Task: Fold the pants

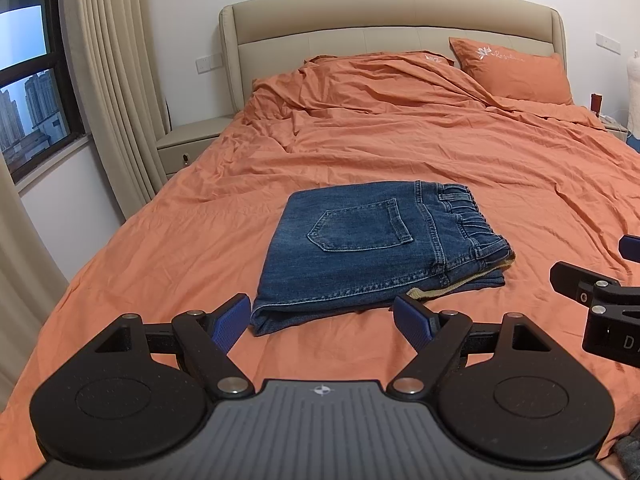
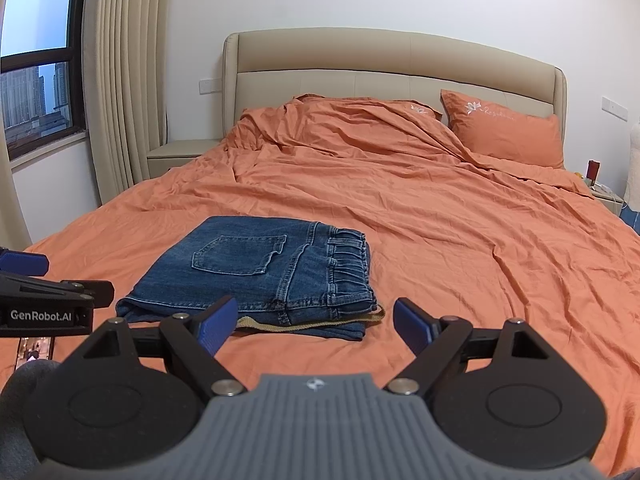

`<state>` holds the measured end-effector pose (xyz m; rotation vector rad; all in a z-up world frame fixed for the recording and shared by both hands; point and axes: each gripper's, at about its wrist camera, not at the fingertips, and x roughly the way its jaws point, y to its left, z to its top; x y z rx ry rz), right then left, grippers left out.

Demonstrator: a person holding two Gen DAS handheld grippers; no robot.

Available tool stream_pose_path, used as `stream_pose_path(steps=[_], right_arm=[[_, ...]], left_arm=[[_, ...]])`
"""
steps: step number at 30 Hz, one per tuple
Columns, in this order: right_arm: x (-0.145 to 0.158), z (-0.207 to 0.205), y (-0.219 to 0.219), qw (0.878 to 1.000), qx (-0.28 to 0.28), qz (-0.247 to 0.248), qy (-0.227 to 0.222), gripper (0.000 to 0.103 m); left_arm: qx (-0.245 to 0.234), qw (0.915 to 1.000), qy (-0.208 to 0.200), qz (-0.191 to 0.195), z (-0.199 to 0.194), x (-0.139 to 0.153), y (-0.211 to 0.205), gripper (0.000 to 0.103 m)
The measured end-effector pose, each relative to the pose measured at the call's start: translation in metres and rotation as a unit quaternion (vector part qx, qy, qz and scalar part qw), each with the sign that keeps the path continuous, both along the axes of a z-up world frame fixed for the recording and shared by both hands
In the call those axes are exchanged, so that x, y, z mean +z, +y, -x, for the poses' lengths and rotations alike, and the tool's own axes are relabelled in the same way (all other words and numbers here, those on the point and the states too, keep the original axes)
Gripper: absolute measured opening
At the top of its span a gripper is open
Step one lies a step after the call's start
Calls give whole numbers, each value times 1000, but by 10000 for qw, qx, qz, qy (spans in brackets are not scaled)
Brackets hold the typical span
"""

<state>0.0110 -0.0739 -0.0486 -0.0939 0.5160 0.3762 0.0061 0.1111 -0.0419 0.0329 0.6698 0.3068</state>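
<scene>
"GenRobot.AI" is printed in white on the side of the left gripper (image 2: 24, 264), seen at the left edge of the right wrist view; in its own view its jaws are spread wide with nothing between them. Just beyond it, the pants (image 1: 376, 248) lie folded into a compact blue denim stack on the orange bed (image 1: 520, 184), back pocket up and the elastic waistband on the stack's right side. A tan strap pokes out from under the stack's near edge. The right gripper (image 2: 314, 326) is to the right of the pants, jaws likewise released and empty. Far behind the pants, an orange pillow (image 1: 516, 70) bears white embroidered script, too small to read.
</scene>
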Motion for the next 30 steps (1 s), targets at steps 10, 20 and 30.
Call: stream_pose_path(steps=[10,20,30], right_arm=[[-1,0,0,10000,4,-3,0,82],[-5,1,2,10000,-8,1,76,81],[-6,-2,-1,9999,-37,-12,101,82]], left_arm=[[0,10000,-3,-9,0,1,1,95],[2,10000,-7,-3,0,3,2,95],[-87,9999,-59,62,4,6,6,95]])
